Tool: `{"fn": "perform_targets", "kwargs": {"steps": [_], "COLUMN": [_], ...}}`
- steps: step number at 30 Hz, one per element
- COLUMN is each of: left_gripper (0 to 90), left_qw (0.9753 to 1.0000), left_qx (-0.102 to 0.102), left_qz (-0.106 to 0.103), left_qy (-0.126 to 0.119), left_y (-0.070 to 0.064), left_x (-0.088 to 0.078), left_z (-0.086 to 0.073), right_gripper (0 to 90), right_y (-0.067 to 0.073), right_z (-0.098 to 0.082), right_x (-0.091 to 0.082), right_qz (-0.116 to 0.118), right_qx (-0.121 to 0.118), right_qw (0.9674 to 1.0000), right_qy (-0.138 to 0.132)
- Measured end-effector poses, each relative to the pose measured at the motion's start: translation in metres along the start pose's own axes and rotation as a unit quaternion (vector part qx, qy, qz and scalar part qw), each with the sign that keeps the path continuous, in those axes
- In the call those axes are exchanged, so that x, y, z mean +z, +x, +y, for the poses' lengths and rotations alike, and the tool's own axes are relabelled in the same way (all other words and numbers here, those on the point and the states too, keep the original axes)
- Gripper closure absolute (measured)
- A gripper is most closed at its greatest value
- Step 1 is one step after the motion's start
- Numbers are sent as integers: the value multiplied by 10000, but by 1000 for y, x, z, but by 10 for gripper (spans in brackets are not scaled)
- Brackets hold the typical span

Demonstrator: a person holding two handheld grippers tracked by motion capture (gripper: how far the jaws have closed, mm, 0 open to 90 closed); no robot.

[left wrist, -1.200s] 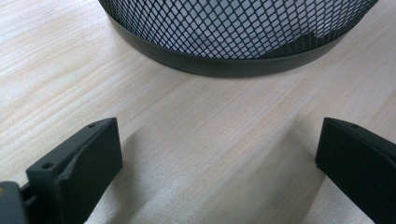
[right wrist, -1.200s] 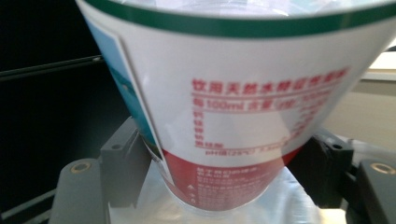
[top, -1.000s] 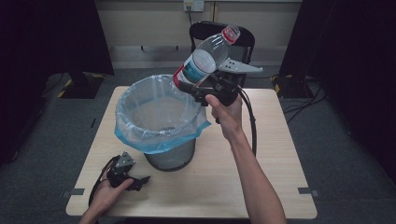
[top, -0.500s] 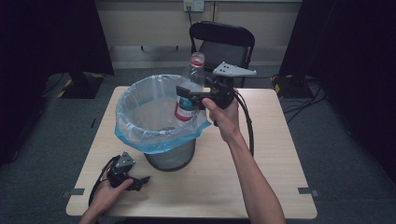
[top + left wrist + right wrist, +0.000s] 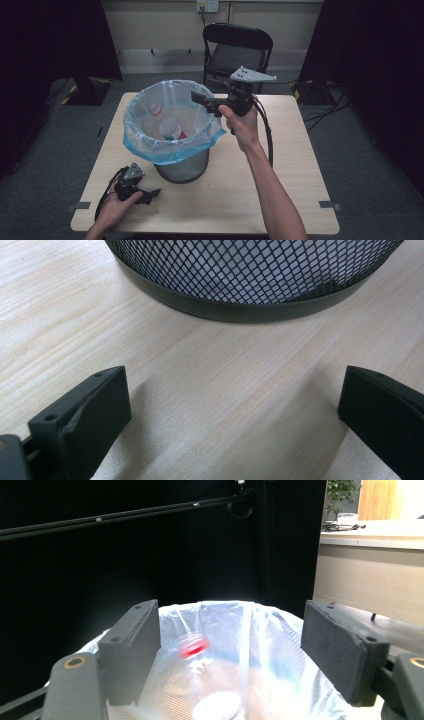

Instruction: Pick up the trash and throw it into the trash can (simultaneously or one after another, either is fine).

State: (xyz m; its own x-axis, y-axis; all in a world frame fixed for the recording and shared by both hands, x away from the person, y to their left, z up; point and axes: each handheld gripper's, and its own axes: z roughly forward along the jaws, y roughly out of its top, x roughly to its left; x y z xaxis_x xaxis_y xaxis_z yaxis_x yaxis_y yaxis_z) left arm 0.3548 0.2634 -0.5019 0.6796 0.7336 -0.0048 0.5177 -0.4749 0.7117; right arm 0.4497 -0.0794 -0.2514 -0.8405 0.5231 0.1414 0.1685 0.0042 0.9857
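Your right gripper (image 5: 204,101) hangs in the air over the far right rim of the wire mesh bin (image 5: 182,167). Its jaws stand wide apart and have just been opening, and there is nothing between them. In the right gripper view the two black jaws frame the mouth of the blue-white bin liner (image 5: 260,630), with the plastic bottle (image 5: 200,655) blurred below them inside the bag.

From the high view the bottle (image 5: 170,127) lies down in the liner, tilted, its red cap toward the far left wall and its labelled body nearer the middle. It is apart from your gripper.

Your left gripper (image 5: 150,192) rests on the light wooden table (image 5: 295,165) at the near left, just in front of the bin. In the left gripper view its jaws are spread wide over bare wood, empty, and the bin's dark base ring (image 5: 240,310) with the mesh above it stands close ahead of them, not touching.

Round about: a black folding chair (image 5: 235,47) stands behind the far edge of the table, right behind your right gripper's grey three-cornered plate (image 5: 251,75). The cable (image 5: 267,132) from that gripper loops down beside your right forearm. The liner's folded-over skirt hangs out over the bin's rim toward your right hand, just beneath the gripper.
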Motion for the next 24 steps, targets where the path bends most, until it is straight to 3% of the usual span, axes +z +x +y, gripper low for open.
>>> {"fn": "perform_targets", "kwargs": {"steps": [9, 18, 24], "left_gripper": [0, 0, 0], "left_qw": [10000, 10000, 10000], "left_qx": [1, 1, 0], "left_qz": [1, 1, 0], "left_qy": [1, 0, 1], "left_y": [0, 0, 0], "left_x": [0, 0, 0], "left_z": [0, 0, 0], "right_gripper": [211, 200, 217], "right_y": [-6, -14, -20], "right_z": [0, -1, -4], "right_x": [-9, -25, -35], "right_qz": [-161, -532, -619], "right_qx": [-19, -104, -52], "right_qw": [9998, 9983, 9977], "right_qy": [104, 204, 273]}}
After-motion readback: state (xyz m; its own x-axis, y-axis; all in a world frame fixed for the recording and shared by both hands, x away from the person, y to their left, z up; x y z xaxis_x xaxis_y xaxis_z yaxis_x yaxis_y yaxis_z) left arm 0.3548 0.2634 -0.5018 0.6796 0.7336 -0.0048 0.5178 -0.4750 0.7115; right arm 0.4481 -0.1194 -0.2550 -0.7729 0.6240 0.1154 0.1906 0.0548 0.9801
